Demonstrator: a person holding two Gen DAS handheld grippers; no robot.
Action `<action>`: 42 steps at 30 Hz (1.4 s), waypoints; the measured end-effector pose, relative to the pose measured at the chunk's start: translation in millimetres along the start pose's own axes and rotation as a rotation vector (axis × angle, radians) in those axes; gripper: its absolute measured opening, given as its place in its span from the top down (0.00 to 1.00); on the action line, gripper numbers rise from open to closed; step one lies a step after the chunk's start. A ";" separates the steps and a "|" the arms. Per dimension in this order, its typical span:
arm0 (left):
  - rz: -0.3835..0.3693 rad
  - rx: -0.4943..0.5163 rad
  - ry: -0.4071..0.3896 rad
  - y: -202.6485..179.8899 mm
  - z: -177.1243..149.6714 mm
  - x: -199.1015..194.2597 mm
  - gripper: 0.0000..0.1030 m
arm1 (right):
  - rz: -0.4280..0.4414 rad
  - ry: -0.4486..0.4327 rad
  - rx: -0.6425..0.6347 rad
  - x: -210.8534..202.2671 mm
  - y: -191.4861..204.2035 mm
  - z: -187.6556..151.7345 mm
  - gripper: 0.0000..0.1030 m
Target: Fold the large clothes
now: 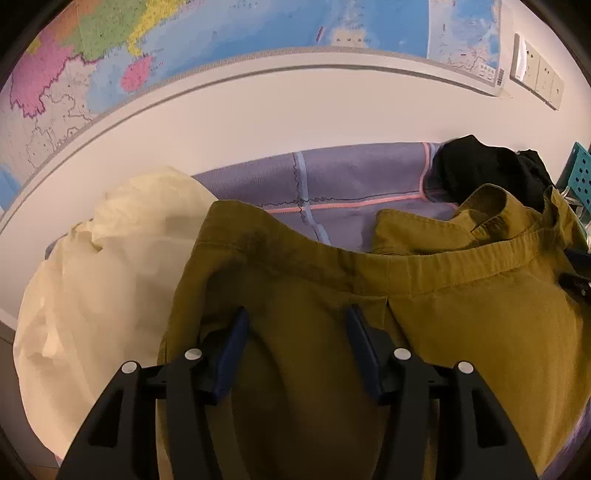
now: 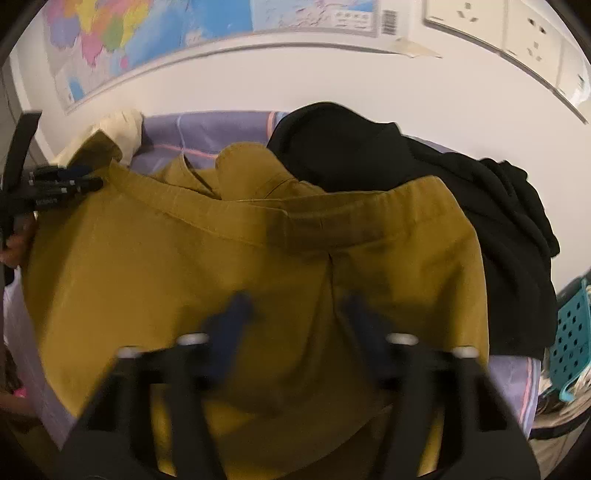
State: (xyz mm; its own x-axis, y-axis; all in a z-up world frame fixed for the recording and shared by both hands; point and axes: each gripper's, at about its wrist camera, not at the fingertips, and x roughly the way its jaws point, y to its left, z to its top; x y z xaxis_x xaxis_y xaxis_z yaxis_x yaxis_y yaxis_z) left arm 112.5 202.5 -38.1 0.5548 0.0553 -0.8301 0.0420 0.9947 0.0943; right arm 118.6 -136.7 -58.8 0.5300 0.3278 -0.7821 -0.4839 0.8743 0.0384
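I am looking down along both claws at a purple sheet (image 1: pixel 343 173) spread below a white wall, and I am reading it from its left side to its right.

At the sheet's left edge a cream garment (image 1: pixel 110 258) is lying in a loose heap, and its right side is tucking under the mustard garment (image 1: pixel 461 325). That mustard piece is the one I am working on. It is covering the middle of the sheet, reaching down to the near edge, and its elastic band is running across it towards the far side, with a folded flap sitting just beyond the band.

My left gripper (image 1: pixel 295 310) is hanging over the left part of the mustard cloth with its blue pads standing well apart. A soft hump of the cloth is rising between them, but the pads are not pinching it.

My right gripper (image 2: pixel 291 299) is showing blurred over the middle of the same cloth, just below the band. Its fingers are also reading as spread, with mustard fabric between them, and I cannot tell whether they are touching it.

Towards the sheet's far right corner a black garment (image 2: pixel 443 177) is bunching up, its near edge lying against the mustard band. Beyond the right edge a teal basket (image 2: pixel 572 332) is standing. A map (image 1: pixel 221 37) is hanging on the wall, with sockets (image 2: pixel 517 29) to its right.
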 end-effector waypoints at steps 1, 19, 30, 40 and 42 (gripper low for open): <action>0.000 -0.003 -0.001 1.0 -0.1 0.6 0.47 | -0.008 -0.012 0.007 -2.0 -0.2 2.1 0.98; -0.031 -0.049 -0.153 27.6 -32.2 -57.9 0.44 | 0.005 -0.107 0.094 -13.8 -15.1 23.4 0.60; -0.129 -0.187 -0.197 73.1 -156.6 -114.2 0.32 | 0.133 -0.255 0.374 -110.0 -72.6 -103.3 0.11; -0.290 -0.232 -0.129 44.6 -166.8 -70.3 0.25 | 0.279 -0.167 0.428 -73.6 -62.0 -156.8 0.26; -0.269 -0.232 -0.097 33.7 -160.7 -62.3 0.47 | 0.311 -0.183 0.436 -74.4 -64.0 -157.2 0.51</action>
State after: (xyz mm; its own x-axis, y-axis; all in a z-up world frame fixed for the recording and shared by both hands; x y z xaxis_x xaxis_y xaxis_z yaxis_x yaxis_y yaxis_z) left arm -54.2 246.6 -71.5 0.6265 -0.2079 -0.7511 0.0134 0.9665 -0.2564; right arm 0.7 -273.3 -100.9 0.5398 0.6161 -0.5736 -0.3251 0.7811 0.5331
